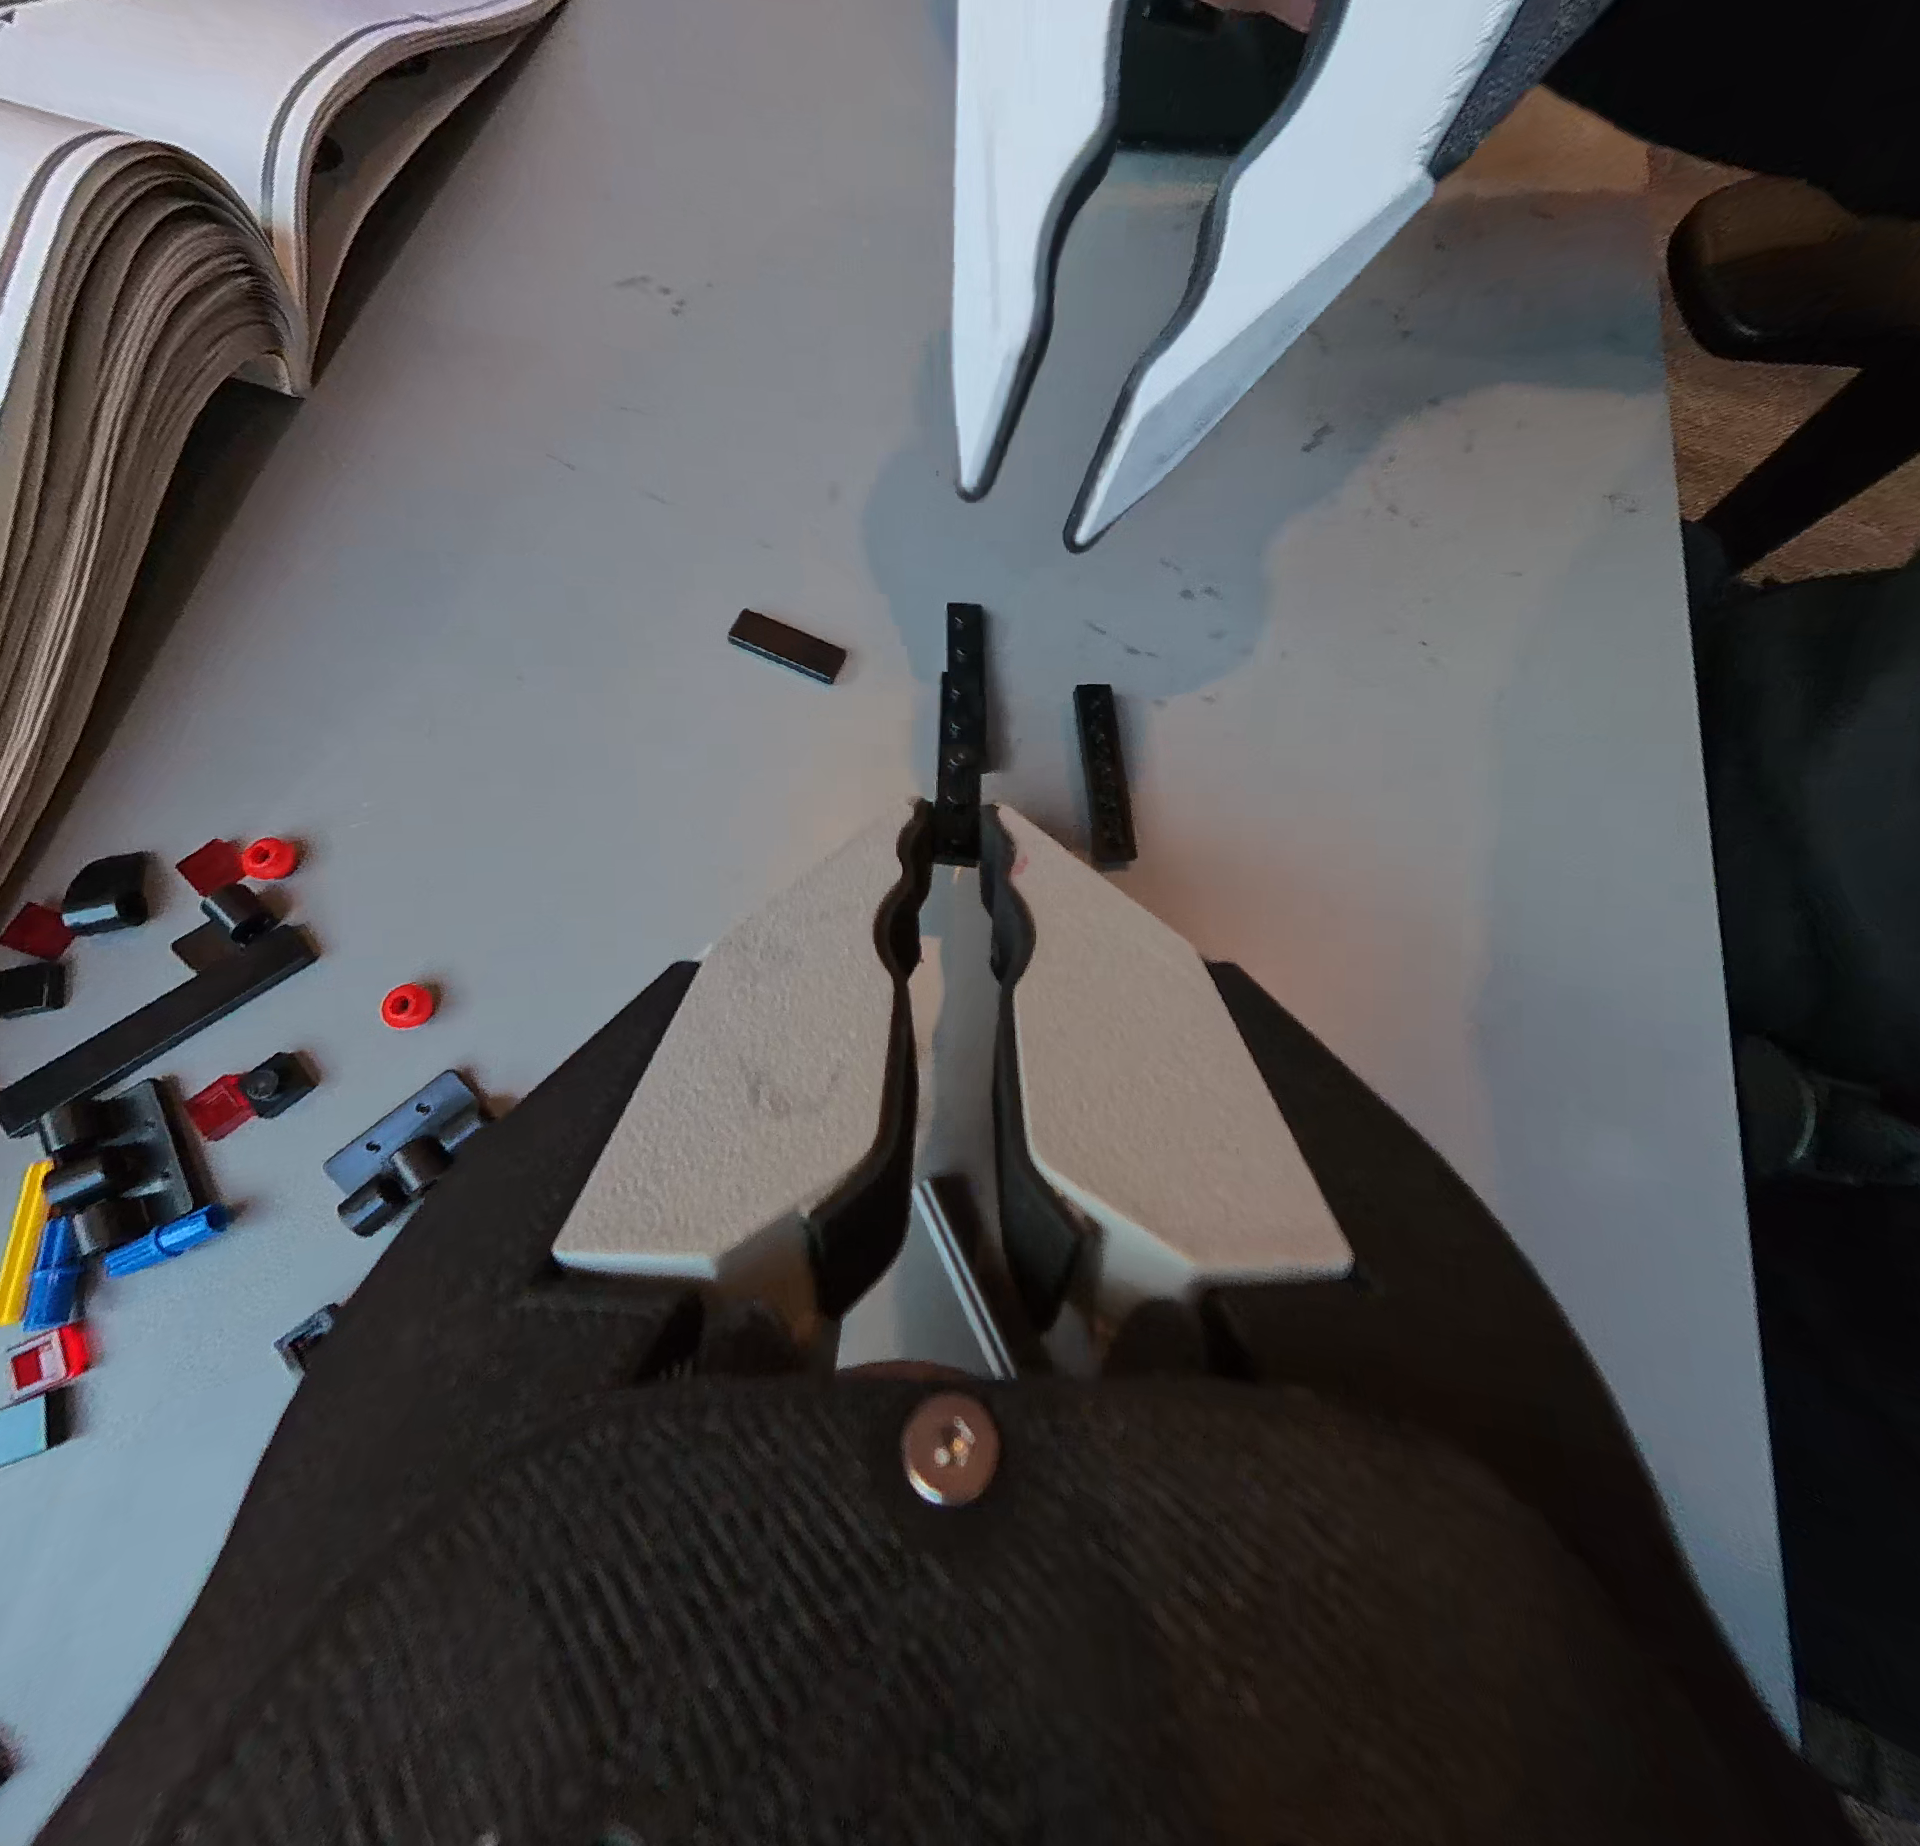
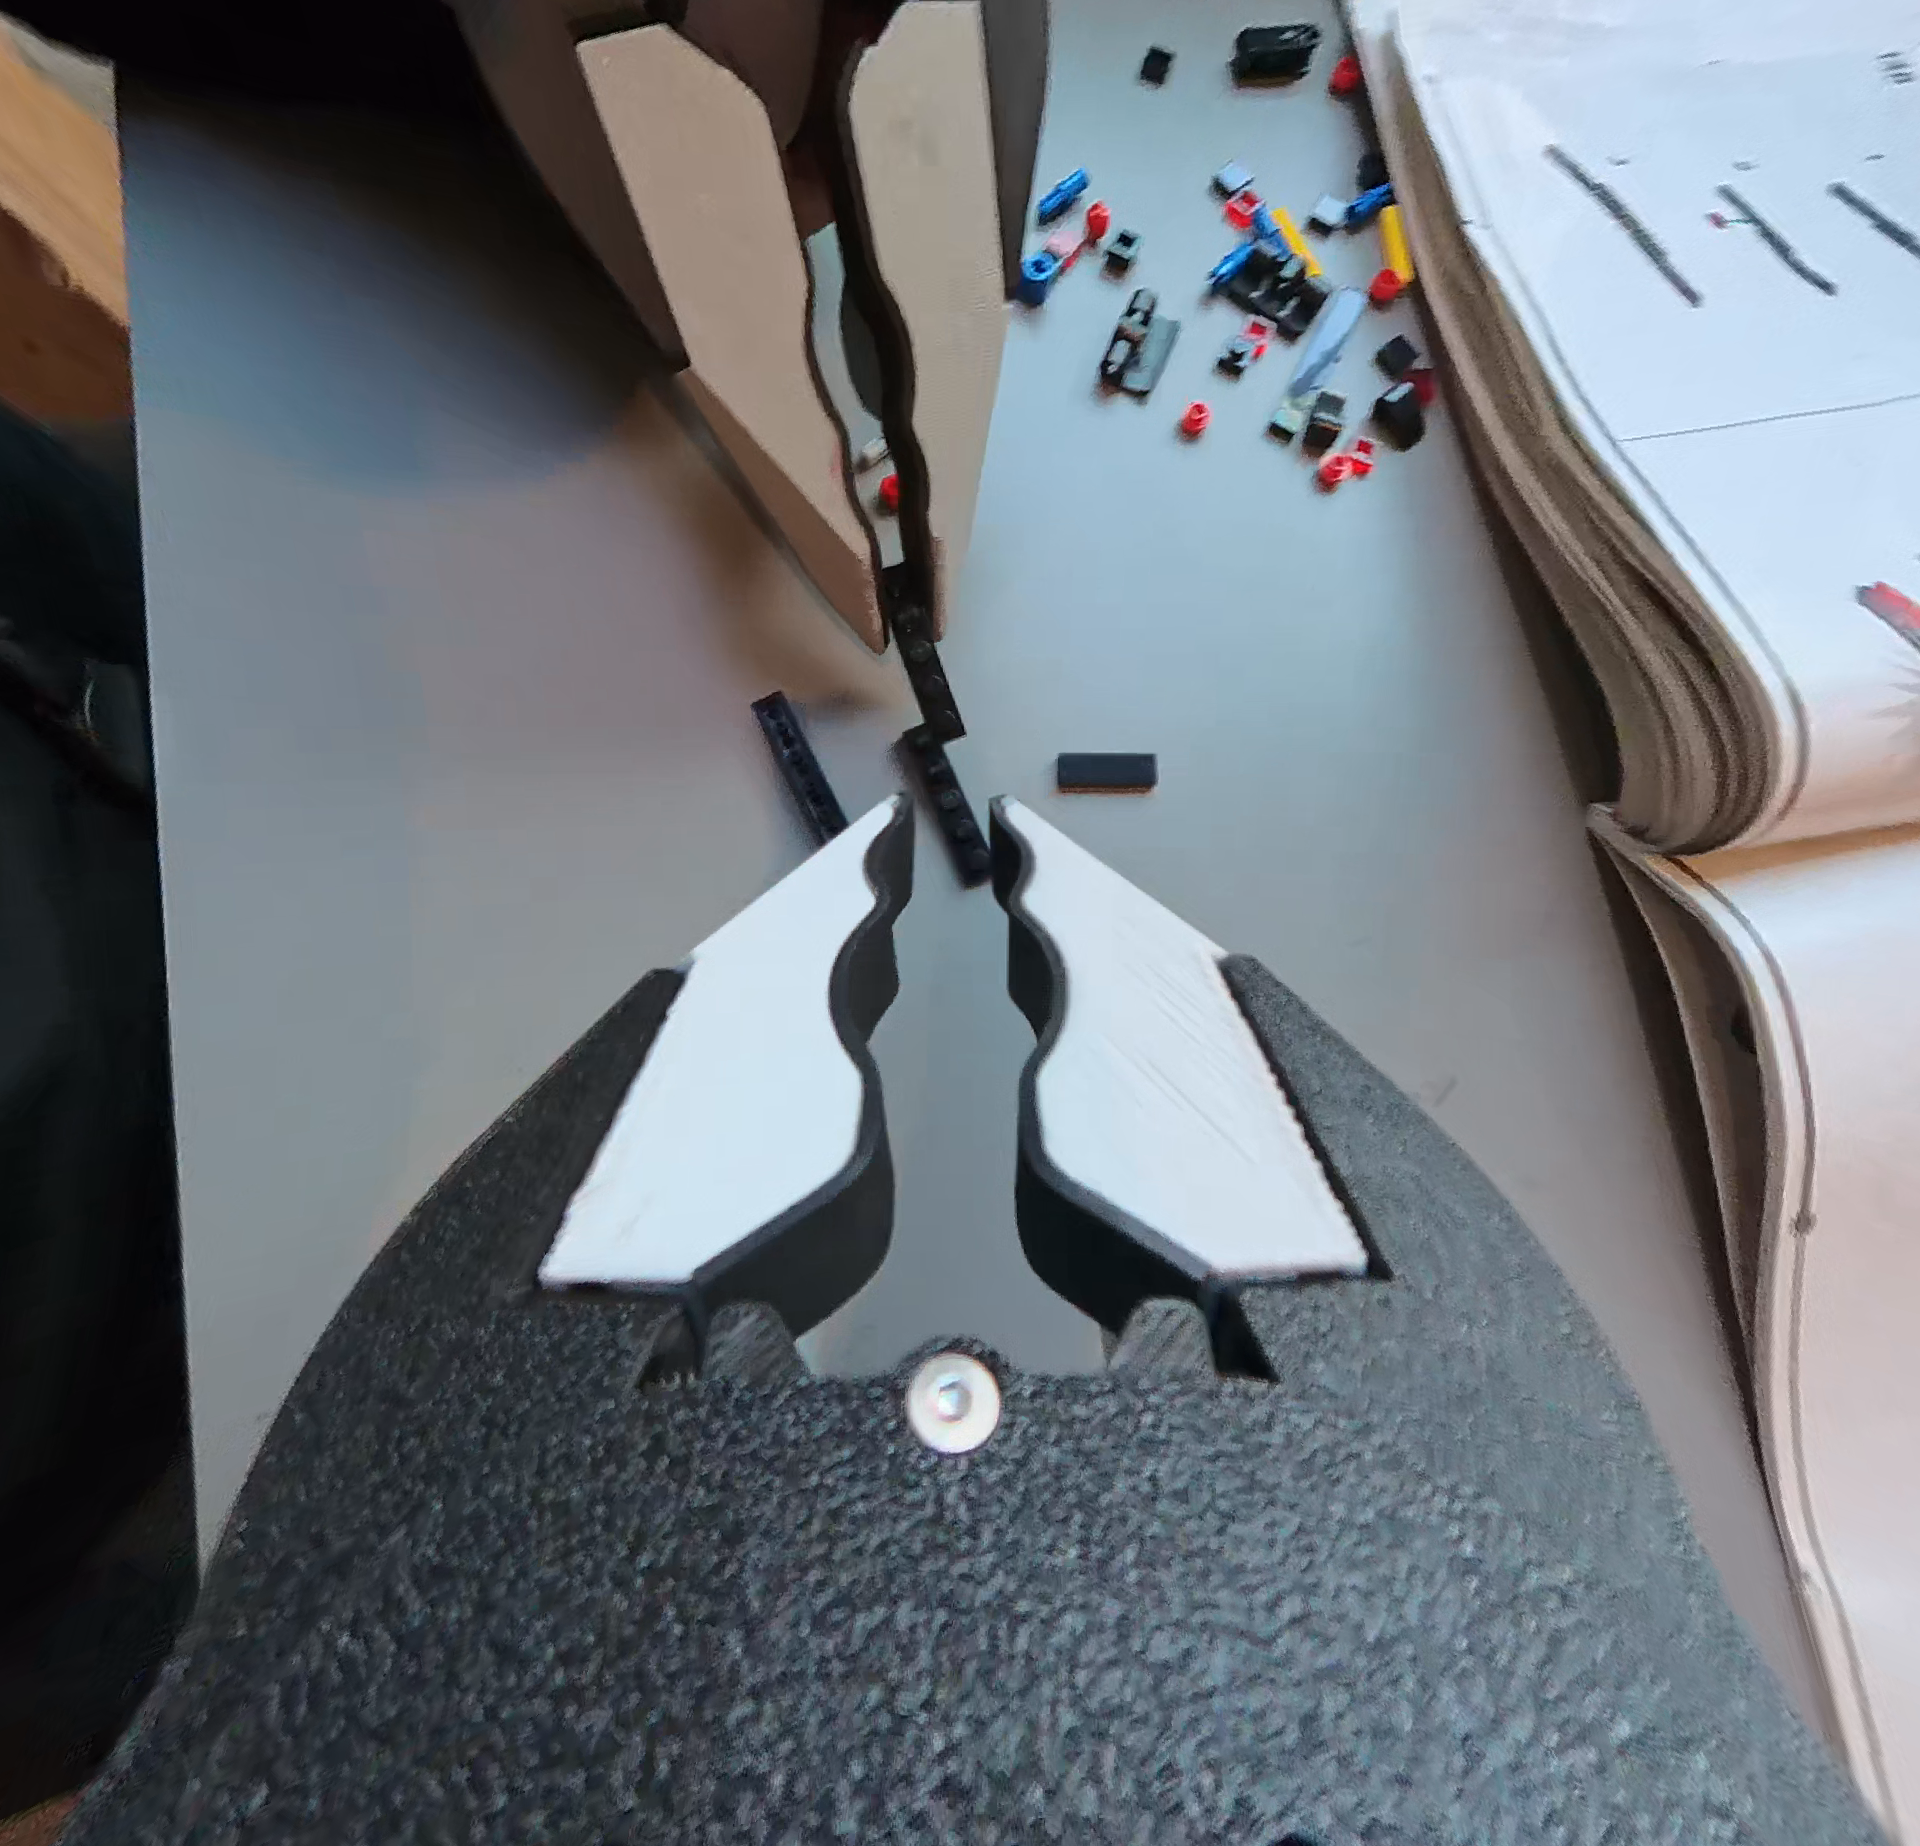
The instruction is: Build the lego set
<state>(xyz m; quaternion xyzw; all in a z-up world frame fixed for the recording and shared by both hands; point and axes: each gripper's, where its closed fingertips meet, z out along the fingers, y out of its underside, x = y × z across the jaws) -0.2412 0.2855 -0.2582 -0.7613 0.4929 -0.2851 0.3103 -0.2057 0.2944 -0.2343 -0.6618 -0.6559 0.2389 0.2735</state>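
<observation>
My left gripper (image 1: pixel 958 825) is shut on the near end of a thin black studded plate (image 1: pixel 968 726), held low over the grey table (image 1: pixel 1351 965). A second black studded plate (image 1: pixel 964 633) lies on the table just beyond it, touching or overlapping its far end. My right gripper (image 1: pixel 1023 513) is open and empty, facing the left one. In the right wrist view its fingertips (image 2: pixel 891 822) flank that second plate (image 2: pixel 940 799) without touching it, and the left gripper (image 2: pixel 909 612) holds the first plate (image 2: pixel 928 669). A third black plate (image 1: pixel 1104 773) lies beside them.
A smooth black tile (image 1: pixel 787 645) lies to the side, also in the right wrist view (image 2: pixel 1107 771). A thick open instruction booklet (image 1: pixel 156 186) and a scatter of red, blue, yellow and black pieces (image 1: pixel 156 1069) lie beyond it. The table edge (image 1: pixel 1714 861) borders a dark chair. My hands' fingertips stand some 5 cm from each other. The smooth black tile (image 1: pixel 787 645) is about equally far from each gripper, around 5 cm. It is also in sight in the right wrist view (image 2: pixel 1102 764).
</observation>
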